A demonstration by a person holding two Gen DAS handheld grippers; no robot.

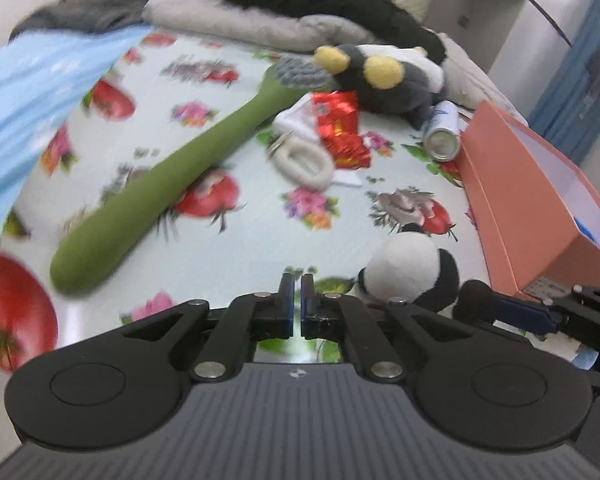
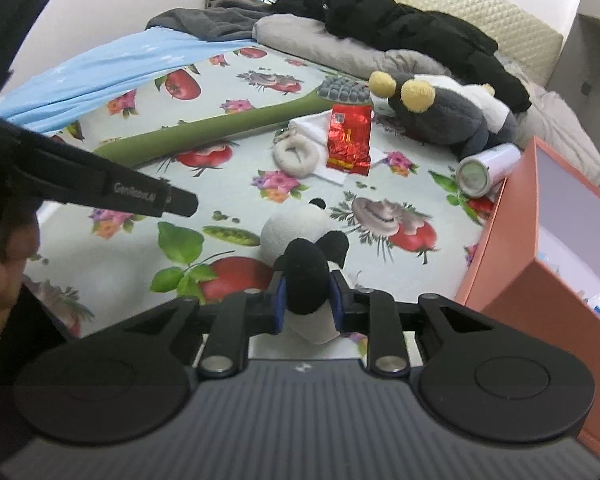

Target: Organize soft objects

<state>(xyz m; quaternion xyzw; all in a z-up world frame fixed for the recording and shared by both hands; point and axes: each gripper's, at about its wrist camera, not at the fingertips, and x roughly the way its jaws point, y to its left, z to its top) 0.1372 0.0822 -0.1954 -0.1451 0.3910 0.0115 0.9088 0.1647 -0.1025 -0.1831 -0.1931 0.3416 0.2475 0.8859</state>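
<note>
A small panda plush [image 2: 296,232] lies near the front of the fruit-print bed sheet [image 2: 228,184]. My right gripper [image 2: 307,292] is shut on its black limb, and its white head points away from me. In the left wrist view the panda [image 1: 404,268] sits just right of my left gripper [image 1: 297,292], which is shut with nothing between its blue pads. A long green toothbrush plush [image 1: 160,184] lies diagonally across the sheet. A grey plush with yellow pom-poms [image 1: 384,76] rests at the back, and a white fuzzy ring [image 1: 304,160] lies mid-bed.
An open orange box [image 2: 540,240] stands at the right edge of the bed, with a white can [image 2: 484,168] lying beside it. A red foil packet [image 2: 348,136] lies on white paper. A blue blanket [image 2: 112,68], a grey pillow and black clothes [image 2: 400,28] fill the back.
</note>
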